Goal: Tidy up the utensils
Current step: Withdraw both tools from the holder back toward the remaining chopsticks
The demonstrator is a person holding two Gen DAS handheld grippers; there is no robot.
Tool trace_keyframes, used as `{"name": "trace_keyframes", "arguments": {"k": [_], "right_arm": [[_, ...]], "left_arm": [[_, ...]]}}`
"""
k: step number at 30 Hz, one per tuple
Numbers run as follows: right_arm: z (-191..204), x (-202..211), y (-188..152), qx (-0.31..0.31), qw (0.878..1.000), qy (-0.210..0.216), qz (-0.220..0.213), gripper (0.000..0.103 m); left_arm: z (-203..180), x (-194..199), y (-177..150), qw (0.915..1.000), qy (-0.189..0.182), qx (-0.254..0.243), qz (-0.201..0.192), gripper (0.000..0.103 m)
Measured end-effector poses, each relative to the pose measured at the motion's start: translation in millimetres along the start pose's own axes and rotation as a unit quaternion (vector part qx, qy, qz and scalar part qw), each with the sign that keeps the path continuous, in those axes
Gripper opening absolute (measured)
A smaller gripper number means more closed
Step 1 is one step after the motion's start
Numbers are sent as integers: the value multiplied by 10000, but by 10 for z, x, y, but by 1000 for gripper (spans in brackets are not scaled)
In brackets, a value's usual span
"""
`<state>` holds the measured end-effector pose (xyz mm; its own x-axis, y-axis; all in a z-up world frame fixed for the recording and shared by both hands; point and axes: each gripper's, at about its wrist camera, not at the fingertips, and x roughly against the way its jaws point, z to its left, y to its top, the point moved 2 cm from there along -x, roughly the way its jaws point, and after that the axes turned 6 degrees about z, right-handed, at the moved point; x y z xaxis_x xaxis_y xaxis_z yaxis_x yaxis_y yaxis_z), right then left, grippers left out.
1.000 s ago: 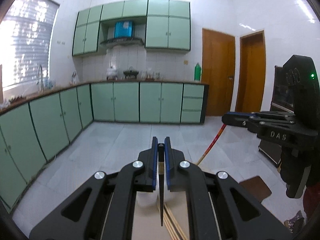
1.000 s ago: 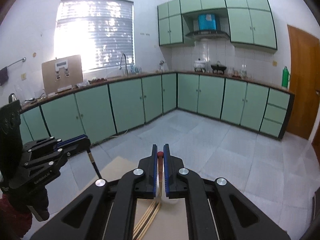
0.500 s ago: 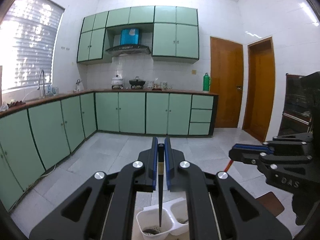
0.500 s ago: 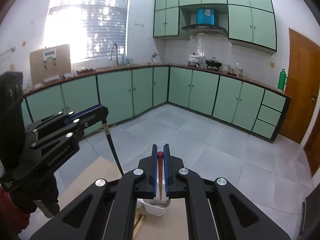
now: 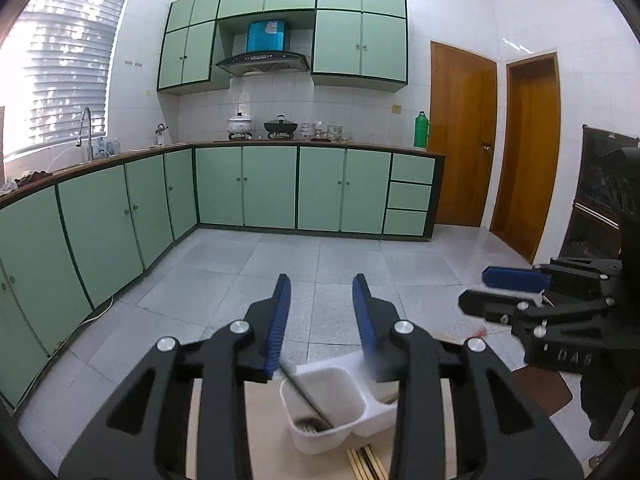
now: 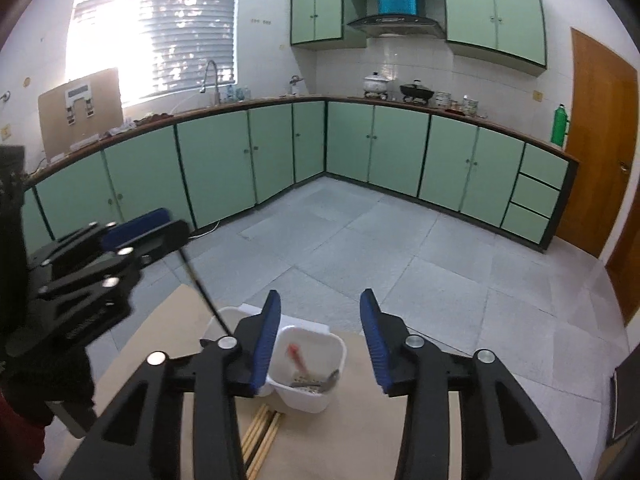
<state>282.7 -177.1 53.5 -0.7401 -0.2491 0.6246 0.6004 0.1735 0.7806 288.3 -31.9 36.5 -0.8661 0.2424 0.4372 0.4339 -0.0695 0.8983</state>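
Both grippers hang over a white two-compartment utensil holder (image 5: 326, 412) that stands on a light brown board (image 6: 360, 420), each tilted somewhat downward with the kitchen floor and green cabinets (image 5: 268, 188) ahead. The left gripper (image 5: 322, 312) has just been opening its jaws: the blue pads (image 5: 278, 320) stand partly apart with clear gaps on both sides, and a dark chopstick (image 5: 306, 396) lies free of them, leaning from just under the left pad down into the nearer compartment, its tip against the perforated bottom. In the right wrist view the same dark stick (image 6: 202, 288) slants from beside the left gripper's fingers down toward the holder's left compartment, its lower end hidden behind the right gripper's own finger. The right gripper (image 6: 320, 340) has likewise just been parting its jaws, which stand moderately wide and grip nothing; directly below and ahead of them a red-tipped chopstick (image 6: 298, 362), blurred, sits tilted inside the right compartment, apart from both pads. In the left wrist view the right gripper (image 5: 520, 292) appears off to the right, side on, and the red tip shows only as a faint smear beneath it. Just in front of the holder, nearer the cameras, a small bundle of pale and dark chopsticks (image 6: 260, 434) lies flat on the board, touching or nearly touching the holder's base.
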Motion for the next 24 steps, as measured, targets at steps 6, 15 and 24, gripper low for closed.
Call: {"name": "trace_keyframes", "arguments": {"k": [6, 15, 24], "right_arm": [[-106, 296, -239, -163, 9991, -295, -274, 67], [-184, 532, -972, -699, 9971, -244, -170, 73], [54, 325, -1982, -1163, 9917, -336, 426, 76]], "left_arm": [[-9, 371, -208, 9998, 202, -26, -37, 52], [47, 785, -875, 9983, 435, 264, 283, 63], [98, 784, -1921, 9864, 592, 663, 1380, 66]]}}
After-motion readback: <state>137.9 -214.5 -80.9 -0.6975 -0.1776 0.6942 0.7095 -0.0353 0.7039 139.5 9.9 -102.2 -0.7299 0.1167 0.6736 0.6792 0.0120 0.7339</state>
